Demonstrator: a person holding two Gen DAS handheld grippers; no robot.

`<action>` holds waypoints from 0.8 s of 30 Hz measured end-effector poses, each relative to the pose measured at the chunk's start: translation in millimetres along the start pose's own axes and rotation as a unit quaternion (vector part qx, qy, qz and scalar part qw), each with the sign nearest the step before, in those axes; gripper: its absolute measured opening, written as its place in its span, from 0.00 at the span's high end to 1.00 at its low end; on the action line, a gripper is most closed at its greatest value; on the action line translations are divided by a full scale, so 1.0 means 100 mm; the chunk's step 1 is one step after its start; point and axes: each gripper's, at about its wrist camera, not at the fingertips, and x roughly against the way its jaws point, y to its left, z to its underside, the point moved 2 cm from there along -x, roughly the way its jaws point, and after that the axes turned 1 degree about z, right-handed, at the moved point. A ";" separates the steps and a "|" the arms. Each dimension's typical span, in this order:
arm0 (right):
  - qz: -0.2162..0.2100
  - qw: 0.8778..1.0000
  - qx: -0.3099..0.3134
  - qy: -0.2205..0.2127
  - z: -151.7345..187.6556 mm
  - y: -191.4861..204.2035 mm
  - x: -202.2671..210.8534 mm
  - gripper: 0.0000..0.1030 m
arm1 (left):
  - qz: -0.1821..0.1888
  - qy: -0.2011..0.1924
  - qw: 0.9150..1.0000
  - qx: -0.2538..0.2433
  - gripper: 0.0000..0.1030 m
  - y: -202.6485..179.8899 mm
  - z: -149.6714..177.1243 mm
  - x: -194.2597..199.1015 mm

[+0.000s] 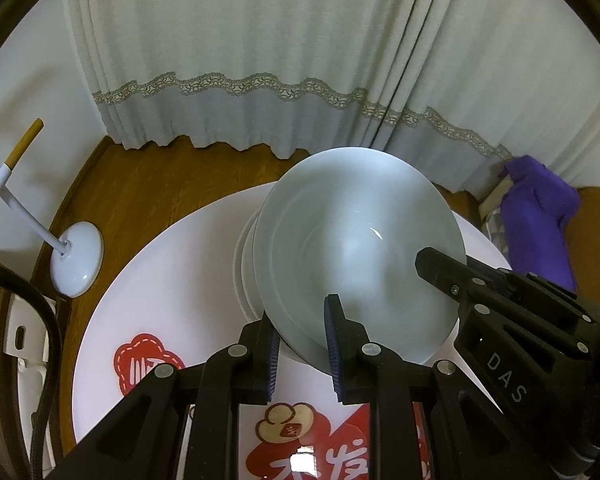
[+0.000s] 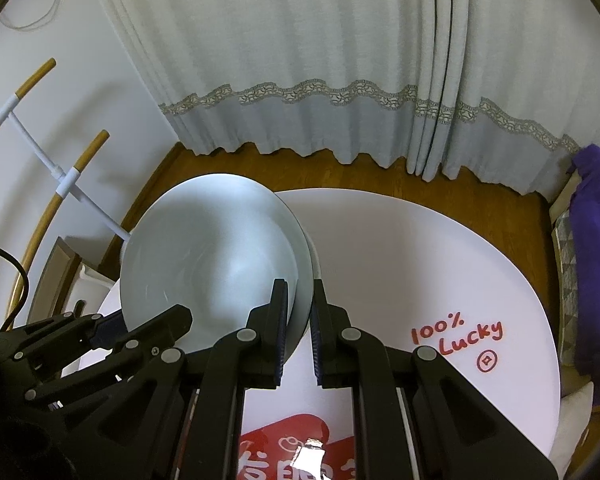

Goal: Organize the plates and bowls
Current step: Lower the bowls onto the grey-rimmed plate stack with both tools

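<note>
White round table (image 2: 420, 264) before pale curtain (image 2: 300, 40).

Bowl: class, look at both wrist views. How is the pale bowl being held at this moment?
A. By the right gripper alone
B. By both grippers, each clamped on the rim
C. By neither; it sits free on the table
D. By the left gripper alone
B: the left gripper has its jaws closed on the near rim of the bowl, and the right gripper pinches the rim on the opposite side.
</note>
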 end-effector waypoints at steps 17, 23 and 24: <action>-0.010 1.000 -0.013 -0.002 0.02 -0.05 -0.01 0.87 | 0.011 0.001 1.000 -0.002 0.83 0.10 -0.03 -0.09; -0.018 1.000 -0.025 -0.001 0.03 -0.08 -0.02 0.87 | 0.010 0.001 1.000 0.000 0.83 0.10 -0.03 -0.11; -0.020 0.999 -0.028 -0.002 0.03 -0.08 -0.01 0.87 | 0.010 0.002 1.000 0.000 0.83 0.10 -0.04 -0.12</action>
